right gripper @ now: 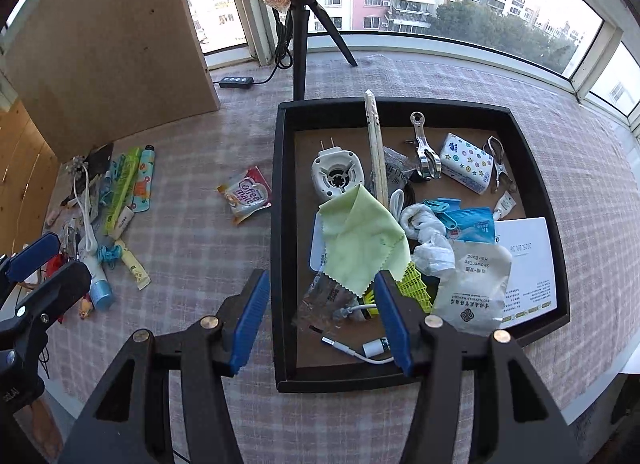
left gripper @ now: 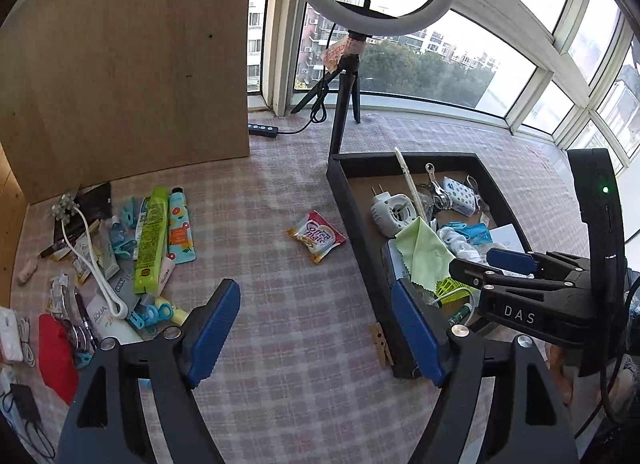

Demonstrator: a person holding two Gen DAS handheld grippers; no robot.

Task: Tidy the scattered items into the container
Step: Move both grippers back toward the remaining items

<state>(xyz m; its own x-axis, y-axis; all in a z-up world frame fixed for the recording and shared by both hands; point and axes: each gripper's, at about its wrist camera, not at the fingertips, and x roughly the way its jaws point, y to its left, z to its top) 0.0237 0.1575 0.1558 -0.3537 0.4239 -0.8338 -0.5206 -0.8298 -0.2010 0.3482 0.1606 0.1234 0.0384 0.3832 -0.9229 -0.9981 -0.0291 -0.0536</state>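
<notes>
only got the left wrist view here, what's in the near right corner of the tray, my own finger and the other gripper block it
Observer: A silver Shower Cap packet lies there inside the black tray, partly over a white printed sheet.
Operator: anything under my right finger
Observer: A white adapter cable on the tray floor.
Operator: is the right gripper carrying something
Observer: No, the right gripper is open and empty, straddling the tray's left wall.

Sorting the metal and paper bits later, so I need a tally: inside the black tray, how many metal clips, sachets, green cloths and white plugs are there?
Metal clips: 2
Sachets: 2, shower cap sachet, blue sachet
Green cloths: 1
White plugs: 1
Total: 6, all in the black tray
</notes>
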